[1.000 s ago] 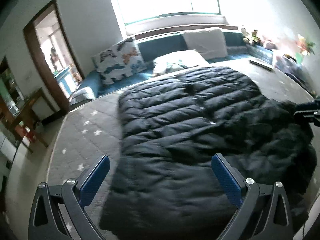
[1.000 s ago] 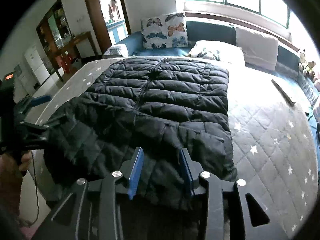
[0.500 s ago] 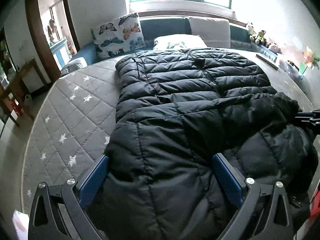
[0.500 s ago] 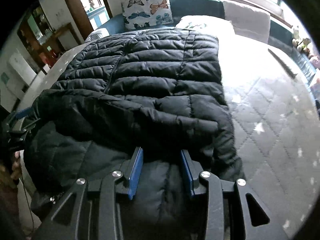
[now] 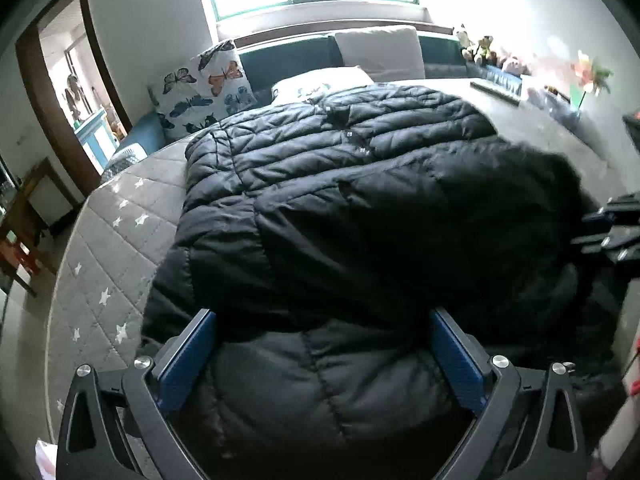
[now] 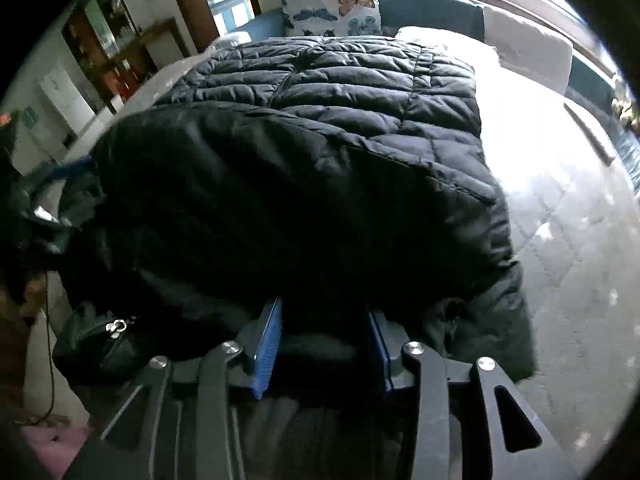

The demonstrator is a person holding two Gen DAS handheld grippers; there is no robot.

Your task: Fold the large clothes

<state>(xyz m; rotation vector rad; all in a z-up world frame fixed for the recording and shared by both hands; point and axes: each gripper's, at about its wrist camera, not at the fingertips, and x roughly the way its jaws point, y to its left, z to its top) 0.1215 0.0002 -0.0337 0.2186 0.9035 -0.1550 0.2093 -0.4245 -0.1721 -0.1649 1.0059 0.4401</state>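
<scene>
A large black quilted puffer jacket (image 5: 340, 184) lies spread on the grey star-patterned bed (image 5: 108, 240); it also shows in the right wrist view (image 6: 320, 120). Its near part is bunched up and lifted over the rest. My left gripper (image 5: 320, 344) is open wide with the jacket's near edge lying between its blue fingers. My right gripper (image 6: 324, 332) is shut on a thick fold of the jacket's near edge. The right gripper also shows at the right edge of the left wrist view (image 5: 612, 228).
A butterfly-print pillow (image 5: 204, 84) and a white pillow (image 5: 380, 52) lean on the teal headboard. Stuffed toys and flowers (image 5: 588, 72) line the right side. A doorway (image 5: 72, 92) and wooden furniture stand at the left. A zipper pull (image 6: 118, 325) hangs near my right gripper.
Both grippers moved forward and lower over the jacket. The near part of the jacket has been pushed up and over the spread part, forming a thicker mound.
</scene>
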